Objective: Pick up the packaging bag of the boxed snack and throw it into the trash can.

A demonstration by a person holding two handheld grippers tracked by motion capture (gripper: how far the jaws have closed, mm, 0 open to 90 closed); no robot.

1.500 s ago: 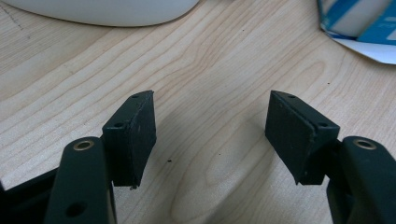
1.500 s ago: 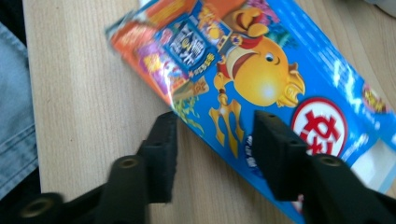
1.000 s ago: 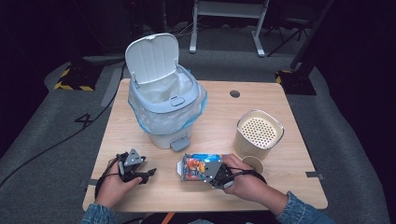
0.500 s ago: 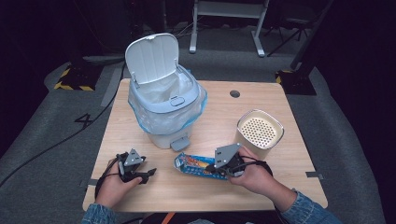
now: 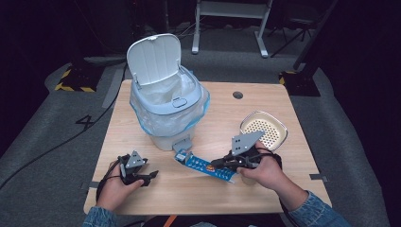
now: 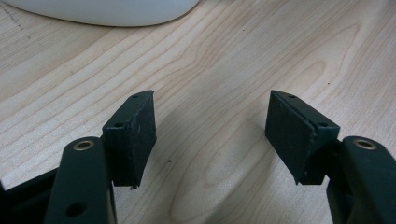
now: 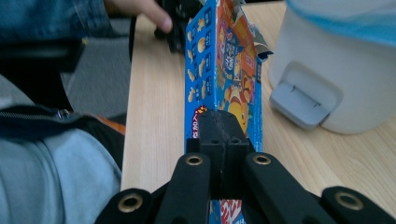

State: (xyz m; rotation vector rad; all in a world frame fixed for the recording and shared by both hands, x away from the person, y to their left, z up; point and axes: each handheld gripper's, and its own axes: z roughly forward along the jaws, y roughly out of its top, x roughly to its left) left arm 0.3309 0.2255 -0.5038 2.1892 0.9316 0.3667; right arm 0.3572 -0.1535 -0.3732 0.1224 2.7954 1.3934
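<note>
The right tongs (image 5: 220, 164), clamped on a flattened blue snack wrapper (image 5: 204, 165), have tipped it from flat up onto its edge and lifted it near the desk's (image 5: 265, 198) front edge, probably bound for the open-lidded bin (image 5: 165, 101). The left tongs (image 5: 150, 176) rest open and empty by the front left corner. Count: one wrapper, one bin, one perforated bowl (image 5: 264, 129), two tongs.

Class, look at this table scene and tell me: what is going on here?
A person at a wooden table holds a claw in each hand. The right claw is shut on a flattened blue snack box, raised near the pedal of the white bin, whose lid stands open over a plastic liner. The left claw sits open over bare wood, holding nothing. A perforated cream basket sits near the table's right edge.
</note>
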